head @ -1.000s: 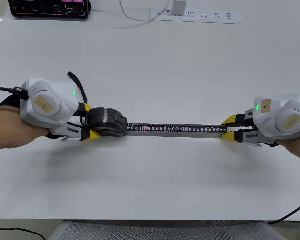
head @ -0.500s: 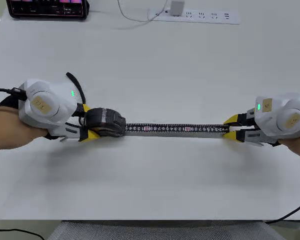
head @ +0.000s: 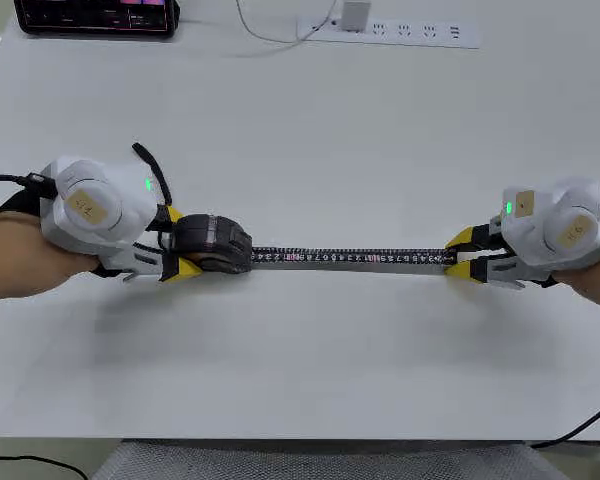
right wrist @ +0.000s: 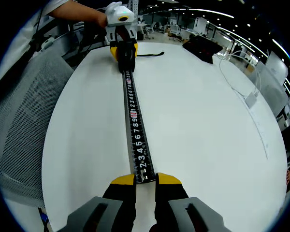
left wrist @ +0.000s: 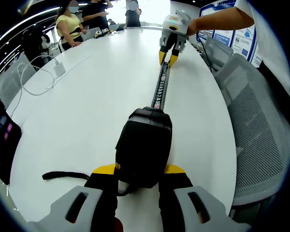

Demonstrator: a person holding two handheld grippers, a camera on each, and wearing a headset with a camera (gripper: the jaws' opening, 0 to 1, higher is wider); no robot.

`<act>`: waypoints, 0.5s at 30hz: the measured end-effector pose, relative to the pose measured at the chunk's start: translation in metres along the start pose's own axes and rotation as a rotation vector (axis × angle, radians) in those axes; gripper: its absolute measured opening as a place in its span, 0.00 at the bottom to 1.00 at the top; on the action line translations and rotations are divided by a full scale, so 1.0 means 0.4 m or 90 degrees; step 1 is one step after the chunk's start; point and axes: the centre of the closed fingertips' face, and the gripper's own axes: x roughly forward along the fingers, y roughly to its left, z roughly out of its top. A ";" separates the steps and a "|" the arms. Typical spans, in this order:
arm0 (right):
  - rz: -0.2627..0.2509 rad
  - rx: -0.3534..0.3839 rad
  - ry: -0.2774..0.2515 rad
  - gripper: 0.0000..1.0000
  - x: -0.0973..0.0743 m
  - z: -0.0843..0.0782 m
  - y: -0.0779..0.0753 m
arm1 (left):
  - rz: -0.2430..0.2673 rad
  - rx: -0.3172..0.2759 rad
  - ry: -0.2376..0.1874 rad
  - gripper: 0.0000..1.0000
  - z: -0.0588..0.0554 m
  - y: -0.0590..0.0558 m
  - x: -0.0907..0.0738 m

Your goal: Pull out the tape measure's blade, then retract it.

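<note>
Little is changing since a moment ago: left hand-held gripper (head: 182,242) is clamping the tape measure (head: 212,243), right hand-held gripper (head: 461,256) is apparently pinching the tip of its blade (head: 350,258).

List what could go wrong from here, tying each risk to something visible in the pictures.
1. The right gripper pinches only the tip of the blade. If it slips, the blade may snap back toward the case.
2. The left gripper seems to hold the case by its rear end, so a hard pull might tug it loose.
3. The blade is stretched long between the grippers. A fast, unguided retraction could make it whip or kink.
</note>
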 end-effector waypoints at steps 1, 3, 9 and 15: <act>0.003 0.001 0.002 0.10 0.000 -0.001 0.000 | 0.001 0.000 0.000 0.28 0.001 0.000 0.000; 0.007 0.000 0.004 0.10 0.000 -0.002 0.001 | 0.002 -0.004 0.001 0.28 0.002 0.000 -0.001; 0.019 0.000 0.012 0.11 0.000 -0.002 0.002 | 0.004 -0.001 0.009 0.28 0.000 0.000 -0.001; 0.021 -0.002 0.018 0.11 0.001 -0.002 0.003 | 0.004 -0.005 0.012 0.28 0.000 0.000 -0.001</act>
